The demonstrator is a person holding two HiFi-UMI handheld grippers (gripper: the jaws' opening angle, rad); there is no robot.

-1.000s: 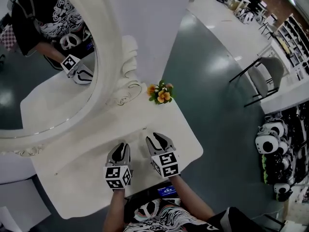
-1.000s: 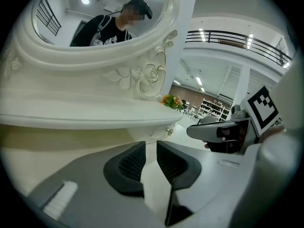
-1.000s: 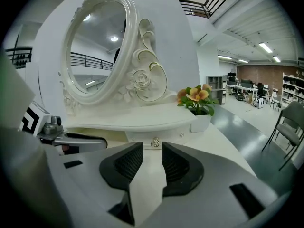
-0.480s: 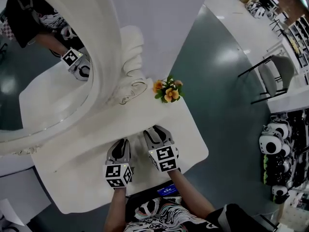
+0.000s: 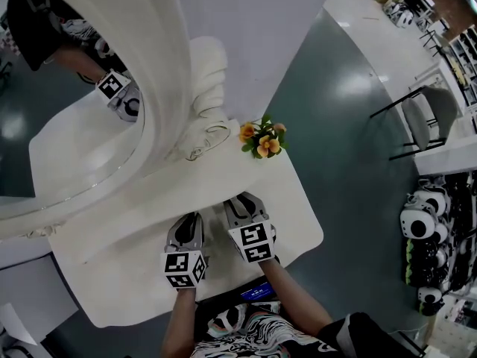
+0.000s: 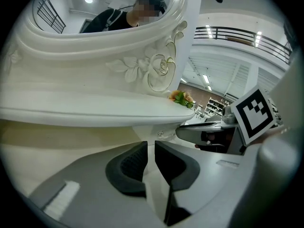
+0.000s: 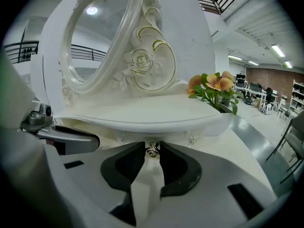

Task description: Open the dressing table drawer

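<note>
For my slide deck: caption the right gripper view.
Right claw, jaws just closing on the drawer knob beneath the mirror shelf; flowers beyond.

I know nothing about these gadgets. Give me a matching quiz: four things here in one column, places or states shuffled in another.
1 right gripper
2 left gripper
3 orange flowers
4 chair

a on the floor, off to the side
b jaws narrowly apart, nothing between
c beside the mirror's carved frame
d jaws on the drawer knob

Pairs: 1-d, 2-b, 3-c, 4-a.
The right jaws have just been closing.
</note>
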